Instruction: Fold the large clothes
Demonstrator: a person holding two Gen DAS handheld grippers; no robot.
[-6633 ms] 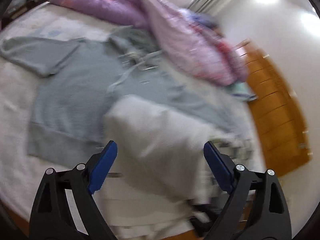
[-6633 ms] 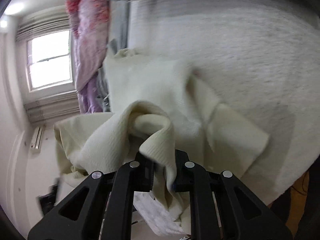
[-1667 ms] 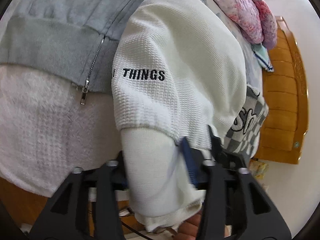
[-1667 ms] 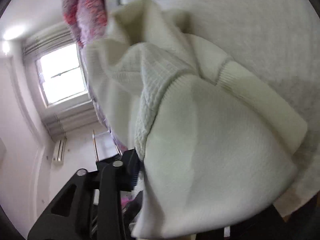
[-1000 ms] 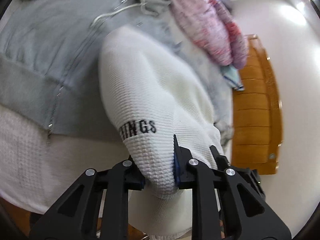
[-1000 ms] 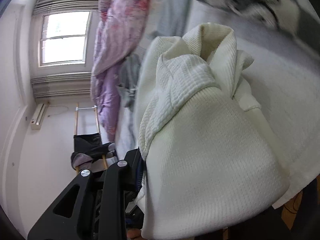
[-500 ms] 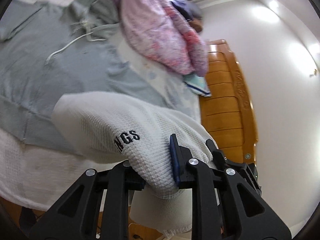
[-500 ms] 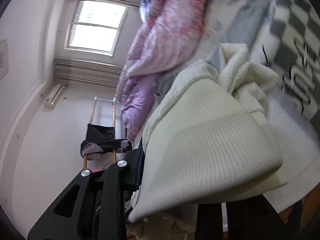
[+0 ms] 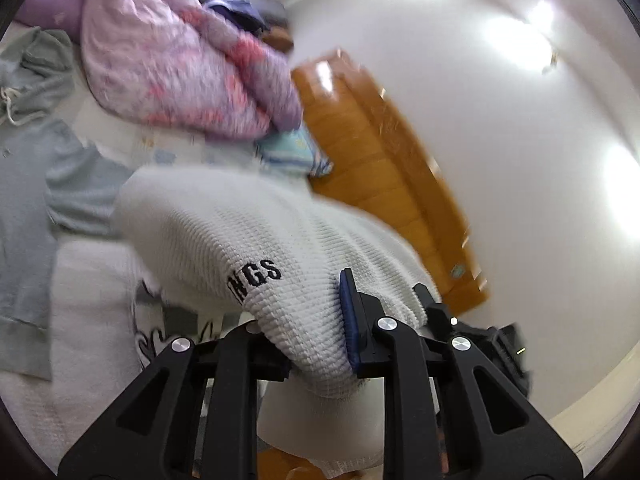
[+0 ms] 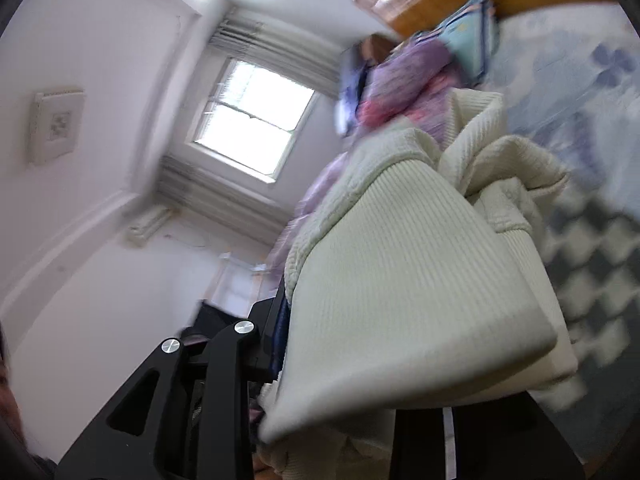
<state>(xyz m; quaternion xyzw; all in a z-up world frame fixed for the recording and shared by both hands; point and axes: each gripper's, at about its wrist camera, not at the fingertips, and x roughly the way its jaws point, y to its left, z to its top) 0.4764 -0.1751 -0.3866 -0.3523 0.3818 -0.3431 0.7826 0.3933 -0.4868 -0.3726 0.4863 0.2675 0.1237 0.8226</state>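
The left hand-held gripper (image 9: pixel 318 340) is clamped on a fold of a white waffle-knit sweater (image 9: pixel 256 232), its jaws nearly together with the cloth bunched between them; black letters "NGS" sit on the fabric just ahead of the jaws. The right hand-held gripper (image 10: pixel 344 344) grips the same sweater (image 10: pixel 404 292), whose ribbed hem drapes over and hides one finger. Beyond the left gripper a grey hoodie (image 9: pixel 36 184) lies on the bed (image 9: pixel 92 292), with a pink quilt (image 9: pixel 176 60) farther ahead and a wooden headboard (image 9: pixel 384 168) to its right.
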